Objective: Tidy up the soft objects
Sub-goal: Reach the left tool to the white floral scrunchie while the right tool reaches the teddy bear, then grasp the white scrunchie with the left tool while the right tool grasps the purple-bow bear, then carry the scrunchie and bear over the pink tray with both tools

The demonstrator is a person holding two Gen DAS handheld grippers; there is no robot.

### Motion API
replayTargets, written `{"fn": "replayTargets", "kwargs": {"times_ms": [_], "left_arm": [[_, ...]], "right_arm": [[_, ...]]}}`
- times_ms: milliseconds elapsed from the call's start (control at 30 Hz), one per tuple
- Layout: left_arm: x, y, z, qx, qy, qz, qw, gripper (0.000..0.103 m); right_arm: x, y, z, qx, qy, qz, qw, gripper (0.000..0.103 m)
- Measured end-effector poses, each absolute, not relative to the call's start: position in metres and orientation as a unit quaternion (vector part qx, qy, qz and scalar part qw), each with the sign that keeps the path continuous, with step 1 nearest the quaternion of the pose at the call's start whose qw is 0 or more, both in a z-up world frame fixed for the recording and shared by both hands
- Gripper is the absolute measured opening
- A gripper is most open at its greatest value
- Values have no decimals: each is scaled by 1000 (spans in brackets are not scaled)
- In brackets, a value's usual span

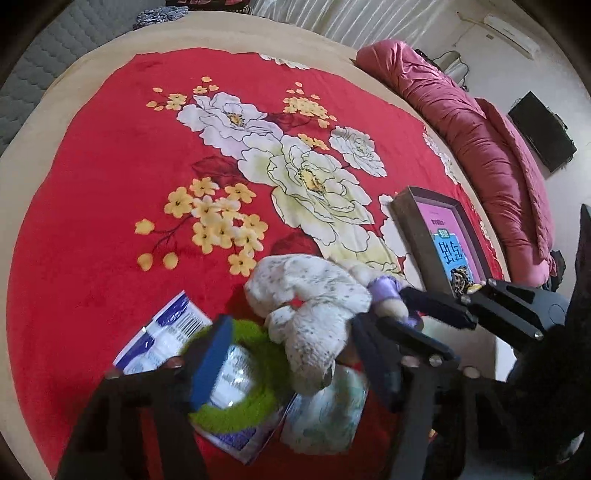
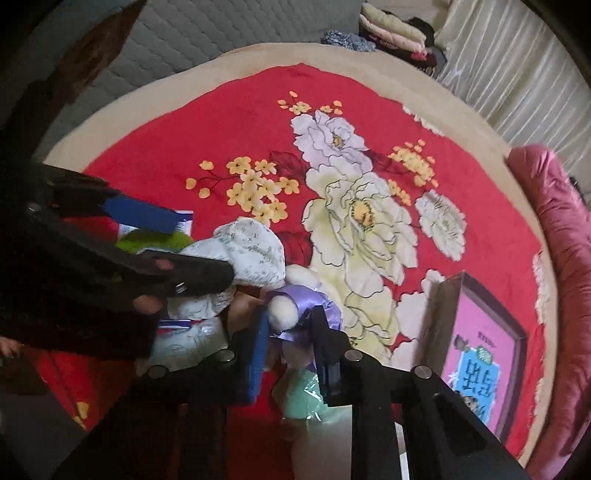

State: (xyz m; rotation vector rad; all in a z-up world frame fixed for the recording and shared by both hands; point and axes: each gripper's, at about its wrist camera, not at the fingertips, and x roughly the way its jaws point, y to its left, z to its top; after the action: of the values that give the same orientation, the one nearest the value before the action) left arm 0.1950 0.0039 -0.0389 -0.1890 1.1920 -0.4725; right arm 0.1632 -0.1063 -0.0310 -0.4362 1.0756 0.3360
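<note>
Right gripper [image 2: 291, 332]: jaws nearly closed, pinching the small cream plush [image 2: 282, 312] with the purple satin ribbon [image 2: 325, 306]. Blue pad at 9 o'clock of it, black finger at 3 o'clock.

Left gripper [image 1: 291, 354]: jaws about half open, straddling the pile. The speckled white plush [image 1: 314, 306] and the fuzzy lime-green ring [image 1: 255, 373] sit between the fingers; can't tell if the pads press on anything. Blue pad [image 1: 212, 363] lies over the green ring's 9 o'clock edge.

Under the pile: a glossy blue-and-white printed pack [image 1: 166, 332] at 9 o'clock and a crinkly clear-wrapped pale-green pack [image 1: 325, 413] at 6 o'clock, both flat on the blanket.

Container: shallow rectangular tray [image 1: 406, 221] with a dark-brown rim at 2 o'clock of the pile, well apart from it. Its floor is a pink and blue printed panel; nothing soft inside as far as visible.

Surface: plush red blanket [image 1: 92, 184], printed white and yellow flowers, tan border. Rumpled magenta quilt [image 1: 480, 140] at 2 o'clock beyond the tray. Folded clothes [image 2: 391, 29] stacked at 12 o'clock in the right wrist view.
</note>
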Motion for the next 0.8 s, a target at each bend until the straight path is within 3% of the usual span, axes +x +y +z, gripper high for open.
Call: {"fn": "replayTargets", "kwargs": {"times_ms": [133,267,800], "left_arm": [[201,-3,-43,-83,560,-221,794,25],[205,2,-50,-119,563,-218,788,16],[191,6,-13,-195,502,-238,808,10]], "right_arm": [[157,-113,-21,-186,497,157,833,19],[156,-129,-9,-135,491,164,845,18],[125,-174,62,-18,404,176,898,16]]}}
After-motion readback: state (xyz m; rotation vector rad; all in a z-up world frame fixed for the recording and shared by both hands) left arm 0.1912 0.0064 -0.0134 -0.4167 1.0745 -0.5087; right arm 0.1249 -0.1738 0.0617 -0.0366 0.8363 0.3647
